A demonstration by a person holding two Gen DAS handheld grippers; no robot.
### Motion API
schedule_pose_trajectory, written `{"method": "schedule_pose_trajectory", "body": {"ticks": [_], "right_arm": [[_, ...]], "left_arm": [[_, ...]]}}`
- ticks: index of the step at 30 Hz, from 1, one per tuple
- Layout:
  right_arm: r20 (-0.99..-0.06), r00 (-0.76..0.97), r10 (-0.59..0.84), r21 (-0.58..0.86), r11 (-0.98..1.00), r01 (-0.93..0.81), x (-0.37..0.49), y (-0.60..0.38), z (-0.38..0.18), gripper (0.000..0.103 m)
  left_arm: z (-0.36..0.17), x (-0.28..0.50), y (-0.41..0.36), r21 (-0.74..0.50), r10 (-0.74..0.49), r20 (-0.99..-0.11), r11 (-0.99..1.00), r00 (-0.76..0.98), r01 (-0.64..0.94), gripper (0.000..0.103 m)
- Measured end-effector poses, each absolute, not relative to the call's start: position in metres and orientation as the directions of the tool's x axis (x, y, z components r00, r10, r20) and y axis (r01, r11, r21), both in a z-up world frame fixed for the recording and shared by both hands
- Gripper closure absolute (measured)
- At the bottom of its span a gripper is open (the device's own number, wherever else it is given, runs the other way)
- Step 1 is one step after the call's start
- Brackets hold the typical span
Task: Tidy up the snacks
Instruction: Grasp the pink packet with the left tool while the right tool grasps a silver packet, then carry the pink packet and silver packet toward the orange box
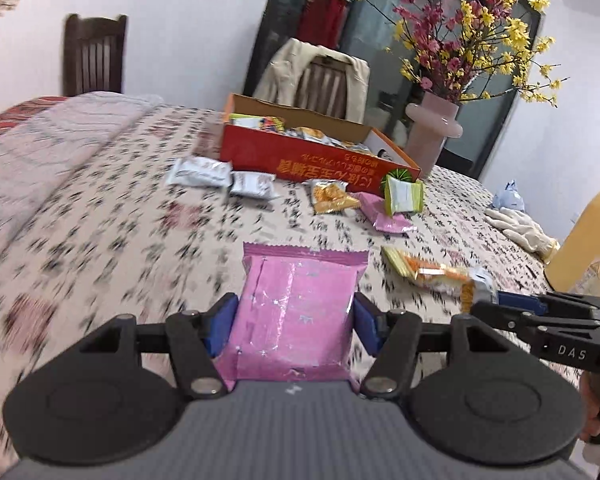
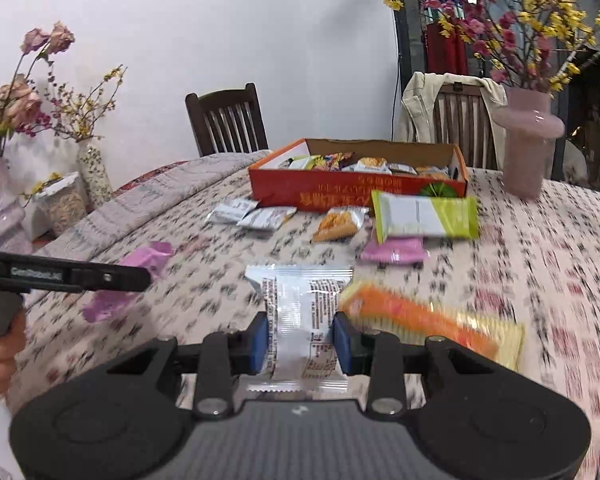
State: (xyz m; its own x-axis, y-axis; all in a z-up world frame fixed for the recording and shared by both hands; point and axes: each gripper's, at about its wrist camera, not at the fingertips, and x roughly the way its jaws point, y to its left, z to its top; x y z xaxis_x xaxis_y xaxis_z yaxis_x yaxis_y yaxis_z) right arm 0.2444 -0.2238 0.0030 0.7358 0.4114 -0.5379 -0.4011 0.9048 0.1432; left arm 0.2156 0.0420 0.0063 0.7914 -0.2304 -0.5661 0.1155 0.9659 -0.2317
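Patterned tablecloth (image 1: 100,220) behind shiny pink snack packet (image 1: 296,312).

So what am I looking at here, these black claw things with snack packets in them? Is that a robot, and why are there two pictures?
No robot: a person holds a two-finger gripper in each hand, with a camera on each looking along its fingers, hence two pictures. The left gripper is shut on a pink packet. The right gripper is shut on a silver-white packet. Both are above a table with a patterned cloth. More packets lie loose near an orange box already holding snacks. A pink vase of flowers stands beside it.
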Motion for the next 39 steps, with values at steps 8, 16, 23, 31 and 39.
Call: {"method": "schedule_pose_trajectory", "body": {"ticks": [8,16,23,31,39], "right_arm": [[-0.549,0.743,0.384,0.167,0.921,-0.352,0.169,-0.245,-0.010,0.070],[-0.538,0.767,0.350,0.174,0.936,-0.304,0.126,-0.261,-0.015,0.070],[-0.522,0.780,0.345,0.174,0.939,-0.298,0.122,-0.262,-0.011,0.070],[-0.456,0.826,0.332,0.165,0.943,-0.288,0.147,-0.265,0.002,0.070],[-0.385,0.864,0.325,0.132,0.946,-0.297,0.247,-0.272,0.046,0.070]], "left_arm": [[0.000,0.155,0.043,-0.206,-0.173,-0.571,0.976,0.803,0.064,0.041],[0.004,0.133,0.040,-0.210,-0.181,-0.547,0.975,0.817,0.076,0.041],[0.007,0.137,0.037,-0.209,-0.192,-0.536,0.974,0.822,0.091,0.041],[0.023,0.191,0.029,-0.210,-0.229,-0.511,0.968,0.829,0.138,0.041],[0.063,0.319,0.012,-0.183,-0.197,-0.479,0.975,0.855,0.123,0.041]]}}
